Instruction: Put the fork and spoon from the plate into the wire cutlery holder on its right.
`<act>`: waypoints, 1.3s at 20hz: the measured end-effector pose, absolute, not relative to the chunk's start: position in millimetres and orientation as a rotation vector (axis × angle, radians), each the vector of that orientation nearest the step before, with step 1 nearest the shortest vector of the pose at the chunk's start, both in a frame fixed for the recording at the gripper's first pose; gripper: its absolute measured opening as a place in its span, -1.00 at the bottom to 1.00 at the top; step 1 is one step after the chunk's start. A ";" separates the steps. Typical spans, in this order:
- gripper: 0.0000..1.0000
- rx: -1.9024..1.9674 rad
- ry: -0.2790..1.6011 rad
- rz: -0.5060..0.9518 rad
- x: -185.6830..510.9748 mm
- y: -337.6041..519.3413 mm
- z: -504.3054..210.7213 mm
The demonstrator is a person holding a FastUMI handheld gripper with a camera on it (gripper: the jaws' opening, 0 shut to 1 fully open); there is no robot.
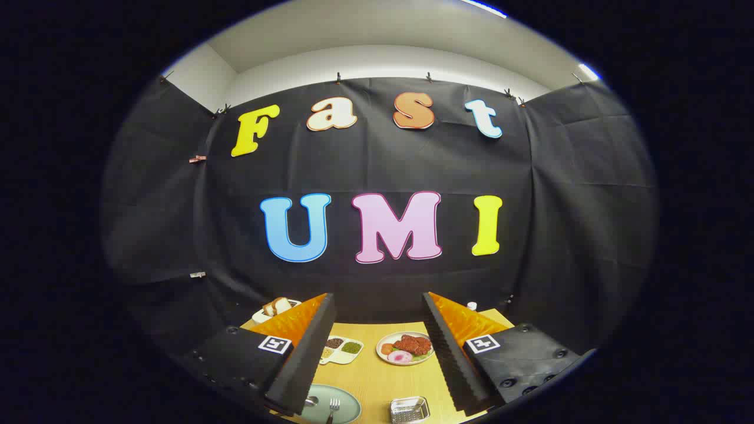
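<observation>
My gripper (377, 309) hangs high above the wooden table (377, 377), its fingers spread wide and open with nothing between them. Below and between the fingers, near the table's front, lies a grey-green plate (347, 406). A fork (333, 407) rests on it, tines pointing away from me. The spoon (310, 401) lies just left of the fork, partly hidden behind the left finger (303, 347). To the plate's right stands the wire cutlery holder (409, 410), a small metal basket.
Farther back on the table sit a white plate of meat and vegetables (405, 347), a divided tray of condiments (343, 348) and a dish with bread (277, 307) at the back left. A small white-capped bottle (471, 305) stands at the back right.
</observation>
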State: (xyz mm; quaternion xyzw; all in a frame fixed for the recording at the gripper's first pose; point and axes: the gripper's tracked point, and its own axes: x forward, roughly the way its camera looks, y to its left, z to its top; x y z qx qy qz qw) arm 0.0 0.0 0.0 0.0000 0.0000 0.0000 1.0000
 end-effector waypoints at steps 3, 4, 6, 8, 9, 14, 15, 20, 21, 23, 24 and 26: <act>0.84 0.002 0.008 -0.006 1.7 -1.5 -4.9; 0.85 0.000 0.015 -0.006 1.7 -1.3 -8.0; 0.85 -0.010 0.038 -0.003 0.3 3.7 -17.6; 0.85 -0.040 0.051 0.013 -2.1 13.2 -25.6; 0.85 -0.053 0.054 0.013 -3.2 15.6 -29.6; 0.84 -0.039 0.093 -0.009 -11.5 28.6 -49.2; 0.84 -0.041 0.095 -0.021 -12.4 29.2 -52.2; 0.84 -0.024 0.148 -0.055 -19.9 32.7 -75.2; 0.84 -0.020 0.168 -0.052 -21.3 34.4 -83.7; 0.84 -0.019 0.210 -0.043 -24.2 40.6 -99.5; 0.84 -0.025 0.229 -0.043 -25.6 41.6 -107.0; 0.85 -0.029 0.280 -0.023 -27.9 50.7 -127.4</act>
